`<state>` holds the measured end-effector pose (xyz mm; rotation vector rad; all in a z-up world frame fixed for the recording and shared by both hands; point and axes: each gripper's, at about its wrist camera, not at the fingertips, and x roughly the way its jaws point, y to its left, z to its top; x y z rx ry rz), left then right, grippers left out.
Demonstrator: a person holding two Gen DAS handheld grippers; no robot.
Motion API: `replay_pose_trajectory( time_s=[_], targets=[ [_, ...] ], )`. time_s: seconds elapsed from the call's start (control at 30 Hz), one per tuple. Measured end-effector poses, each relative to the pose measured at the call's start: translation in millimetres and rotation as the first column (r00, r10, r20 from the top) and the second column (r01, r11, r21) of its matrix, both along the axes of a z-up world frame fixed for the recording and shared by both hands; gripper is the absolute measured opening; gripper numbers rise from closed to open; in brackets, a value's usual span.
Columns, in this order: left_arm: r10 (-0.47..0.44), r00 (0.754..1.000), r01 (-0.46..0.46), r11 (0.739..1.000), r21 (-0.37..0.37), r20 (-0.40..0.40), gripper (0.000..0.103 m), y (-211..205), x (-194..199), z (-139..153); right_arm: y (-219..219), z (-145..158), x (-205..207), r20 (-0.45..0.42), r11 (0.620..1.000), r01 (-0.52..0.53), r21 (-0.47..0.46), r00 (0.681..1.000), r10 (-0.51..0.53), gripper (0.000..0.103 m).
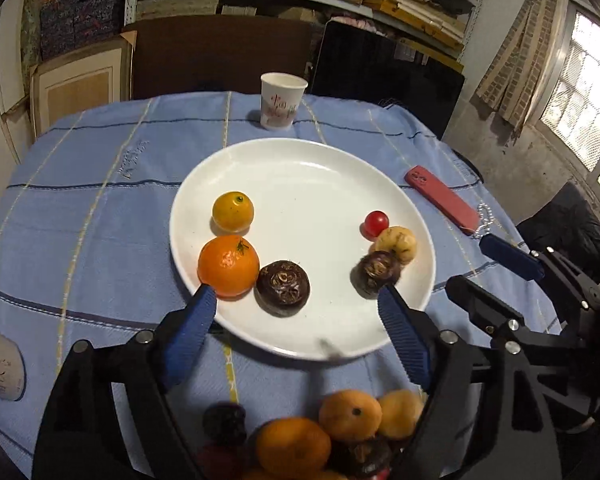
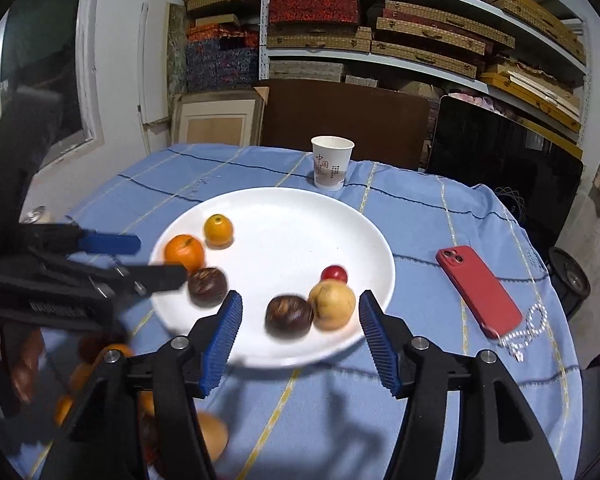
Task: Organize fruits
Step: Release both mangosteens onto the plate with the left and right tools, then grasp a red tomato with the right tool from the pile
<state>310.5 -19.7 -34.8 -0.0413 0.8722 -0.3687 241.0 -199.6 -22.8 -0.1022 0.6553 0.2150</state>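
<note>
Several blurred fruits point(image 1: 340, 440) behind left gripper point(image 1: 296, 300).

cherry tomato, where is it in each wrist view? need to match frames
Left wrist: cherry tomato sits right of centre on the white plate, just beyond the yellowish fruit.
Right wrist: cherry tomato sits centre-right, near the plate's right side.
Shared landmark: paper cup beyond the plate.

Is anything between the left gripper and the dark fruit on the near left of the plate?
Nothing visible. The left gripper is open, and the dark fruit lies uncovered between its fingertips, the orange beside it.
</note>
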Motion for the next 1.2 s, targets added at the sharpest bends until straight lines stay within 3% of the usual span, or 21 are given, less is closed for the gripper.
replay_pose_trajectory(
  time_s=[0.1, 0.2, 0.3, 0.47, 0.67, 0.73, 1.1, 1.2],
  targets=[
    [-0.010, 0.998, 0.010, 1.000, 0.007, 0.055, 0.096, 18, -47, 19, -6, 1, -41, -0.011, 1.000, -0.011, -0.004, 1.000, 0.011, 0.066],
    [-0.041, 0.991, 0.033, 0.997, 0.070, 0.125, 0.097, 35, -106, 27, -4, -8, -83, -0.037, 0.999, -0.031, -0.029, 0.999, 0.030, 0.070],
    [-0.056, 0.985, 0.045, 0.996, 0.071, 0.161, 0.099, 52, -156, 25, 2, -24, -115, -0.055, 0.997, -0.038, -0.070, 0.998, 0.035, 0.071],
    [-0.043, 0.992, 0.038, 0.998, 0.045, 0.116, 0.099, 67, -205, 2, 16, -44, -121, -0.074, 0.991, -0.032, -0.128, 0.997, 0.022, 0.071],
    [-0.026, 0.996, 0.020, 0.998, 0.067, 0.082, 0.099, 70, -222, -19, 51, -65, -108, -0.089, 0.963, -0.106, -0.248, 0.992, 0.086, 0.069],
    [-0.029, 0.996, 0.022, 0.996, 0.081, 0.085, 0.099, 70, -223, -20, 55, -70, -101, -0.119, 0.966, -0.112, -0.233, 0.989, 0.086, 0.053],
    [-0.016, 0.997, 0.008, 0.996, 0.093, 0.081, 0.099, 67, -202, -28, 41, -68, -94, -0.057, 0.964, -0.012, -0.265, 0.998, -0.003, 0.063],
    [-0.020, 0.997, 0.012, 0.995, 0.103, 0.075, 0.099, 64, -198, -31, 37, -71, -86, -0.087, 0.969, -0.015, -0.245, 0.996, -0.007, 0.063]
  ],
)
